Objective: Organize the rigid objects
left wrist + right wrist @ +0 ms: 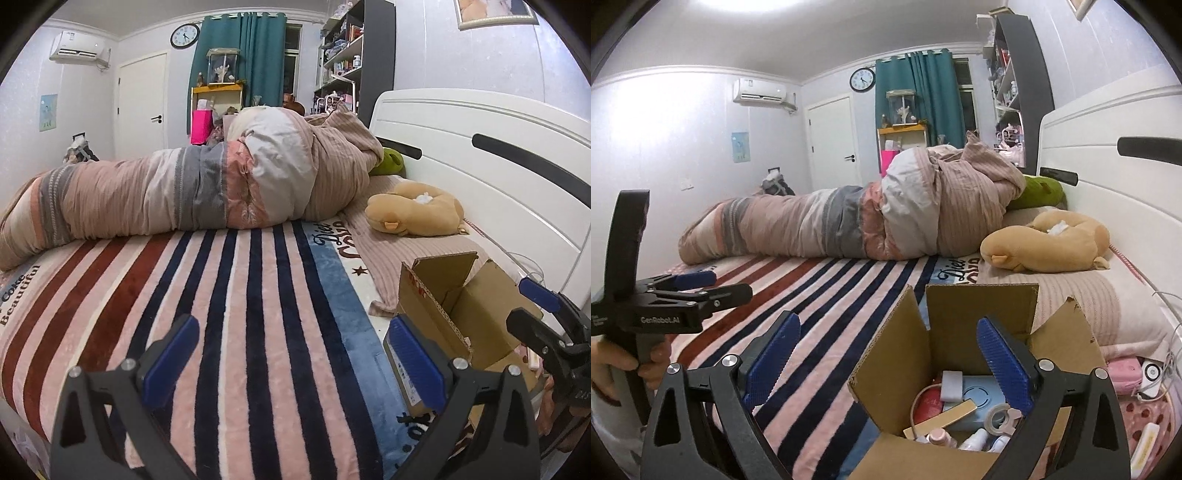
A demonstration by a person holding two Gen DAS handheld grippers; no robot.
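An open cardboard box [964, 317] stands on the striped bed blanket [820, 291]. It holds several small items: a light blue case [975, 400], a tape roll [999, 415], a white block [952, 386], a red round thing [929, 402] and small bottles. My right gripper [888, 363] is open and empty, hovering over the box's near left side. My left gripper [295, 362] is open and empty above the blanket, left of the box [476, 306]. The left gripper also shows in the right wrist view [698, 282], and the right gripper shows at the left wrist view's right edge [532, 306].
A rolled duvet [192, 192] lies across the bed's far side. A tan plush toy [417, 210] and a green plush [388, 162] lie by the white headboard [480, 147]. A pink case [1123, 373], a white device [1152, 371] and cables lie right of the box.
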